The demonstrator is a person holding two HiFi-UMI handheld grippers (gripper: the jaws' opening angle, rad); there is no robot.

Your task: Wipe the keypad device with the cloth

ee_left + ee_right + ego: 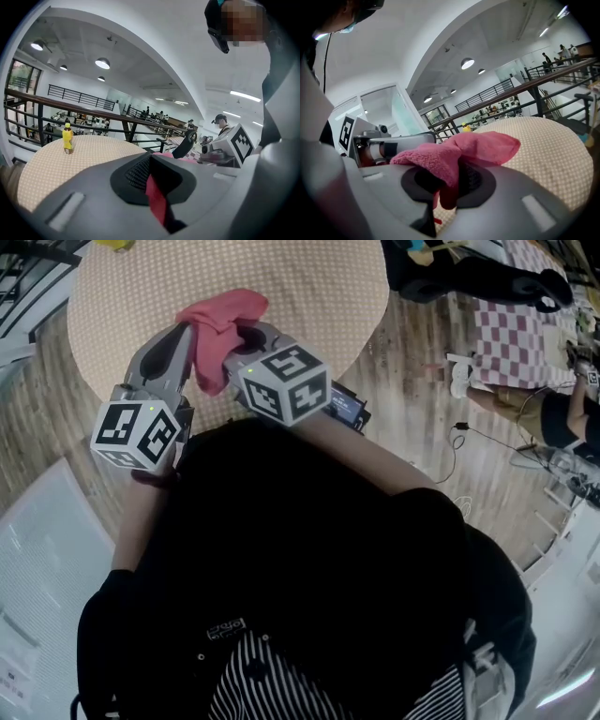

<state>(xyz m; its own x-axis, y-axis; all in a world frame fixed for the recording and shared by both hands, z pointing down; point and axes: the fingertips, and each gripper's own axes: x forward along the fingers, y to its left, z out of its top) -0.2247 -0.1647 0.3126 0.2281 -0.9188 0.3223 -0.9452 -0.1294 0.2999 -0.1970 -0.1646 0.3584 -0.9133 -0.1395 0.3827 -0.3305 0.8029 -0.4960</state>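
Overall, a round surface with a beige dotted cover fills the far half of the head view. Wooden floor lies to its right. The person's dark torso fills the near half.

Both grippers are raised close to the chest, over the near edge of the surface. Left gripper: marker cube nearest the body, jaws pointing far. Right gripper: just beside it, jaws nearly meeting the left pair.

Pink cloth is bunched between the two. In the left gripper view the jaws are pressed together on a narrow red-pink strip of it. In the right gripper view the jaws are clamped on a fold, with the rest of the cloth draped over the top (so both pairs hold the same cloth).

Keypad device: dark, with a small bluish screen, at the near right edge of the surface and partly hidden behind the right cube. The cloth is off it.

Small yellow bottle stands upright at the far side of the surface.
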